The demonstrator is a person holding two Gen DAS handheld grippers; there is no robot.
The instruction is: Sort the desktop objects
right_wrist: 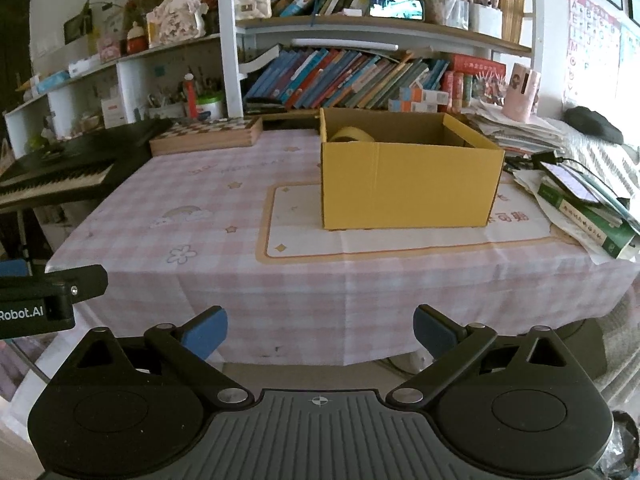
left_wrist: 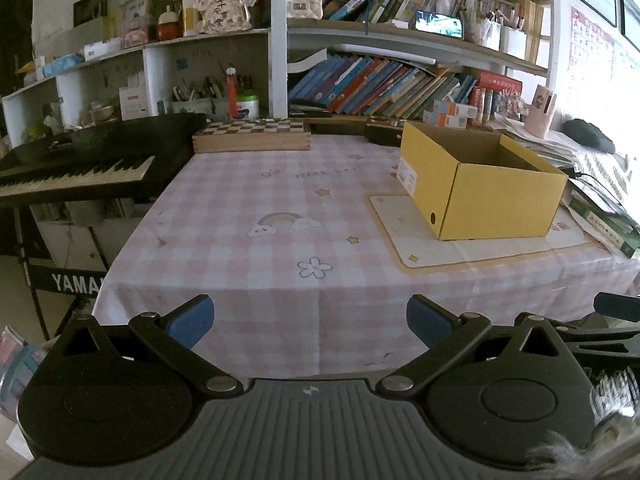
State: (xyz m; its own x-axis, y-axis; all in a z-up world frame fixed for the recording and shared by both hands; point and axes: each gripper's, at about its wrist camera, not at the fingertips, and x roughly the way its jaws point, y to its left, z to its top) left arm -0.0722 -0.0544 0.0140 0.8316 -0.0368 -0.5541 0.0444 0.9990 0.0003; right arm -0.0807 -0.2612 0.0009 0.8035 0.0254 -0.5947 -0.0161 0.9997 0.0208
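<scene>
An open yellow cardboard box (left_wrist: pixel 480 184) stands on a cream mat (left_wrist: pixel 440 248) at the right of the pink checked tablecloth (left_wrist: pixel 260 248). In the right wrist view the box (right_wrist: pixel 408 184) shows a roll of yellowish tape (right_wrist: pixel 352 135) inside at its far left. My left gripper (left_wrist: pixel 310 322) is open and empty, held off the table's near edge. My right gripper (right_wrist: pixel 320 330) is open and empty, also short of the near edge, facing the box. The left gripper's body (right_wrist: pixel 40 296) shows at the left of the right wrist view.
A wooden chessboard box (left_wrist: pixel 252 136) lies at the table's far edge. A black keyboard (left_wrist: pixel 80 164) stands left of the table. Stacked books and papers (right_wrist: pixel 580 208) with a phone on top crowd the right edge. Bookshelves (left_wrist: pixel 380 80) rise behind.
</scene>
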